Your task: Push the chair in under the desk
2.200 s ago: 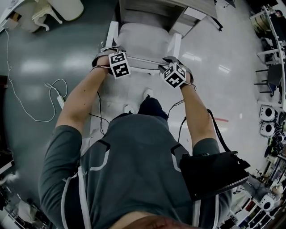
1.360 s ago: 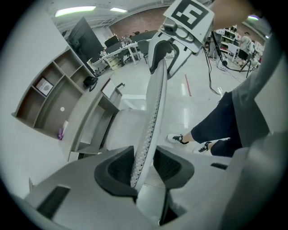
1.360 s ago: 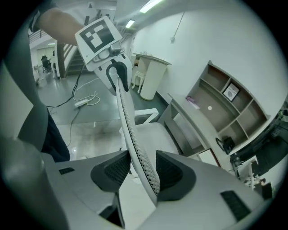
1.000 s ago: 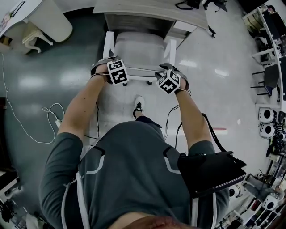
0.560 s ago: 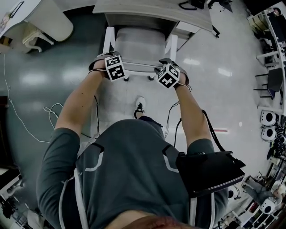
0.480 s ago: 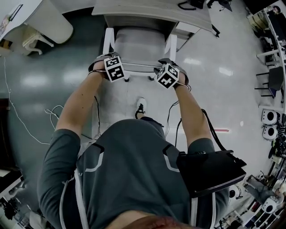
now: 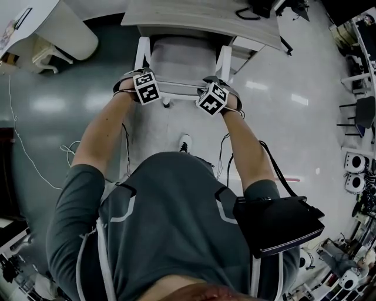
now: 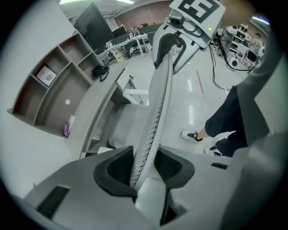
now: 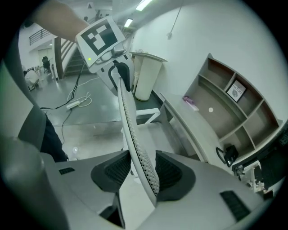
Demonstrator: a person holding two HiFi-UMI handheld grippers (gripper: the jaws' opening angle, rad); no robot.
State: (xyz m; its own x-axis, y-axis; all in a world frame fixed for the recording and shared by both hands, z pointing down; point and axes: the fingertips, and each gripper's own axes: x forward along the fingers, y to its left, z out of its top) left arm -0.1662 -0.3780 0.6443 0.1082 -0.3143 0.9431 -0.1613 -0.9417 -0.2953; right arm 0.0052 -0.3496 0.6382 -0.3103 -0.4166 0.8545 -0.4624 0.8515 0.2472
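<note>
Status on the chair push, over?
Grippers: left gripper and right gripper both clamped on chair backrest. The seat partly under the desk. No obstruction seen.

Floor (image 7: 59, 106): grey and glossy, streaked with pale light reflections.
Power strip (image 9: 73, 104): white, lying on the floor with a thin cable looping off it.
Black case (image 7: 279, 223): flat, hanging on a strap at the person's right hip.
Shoe (image 7: 184, 143): white with dark laces, planted on the floor.
Wall shelf (image 8: 49, 94): open wooden compartments, 1 holding a small framed picture (image 8: 45, 75).
Purple item (image 8: 66, 130): small, lying below the shelf.
Red strip (image 8: 199, 81): short line on the floor.
Monitor (image 8: 94, 27): dark screen in the background.
</note>
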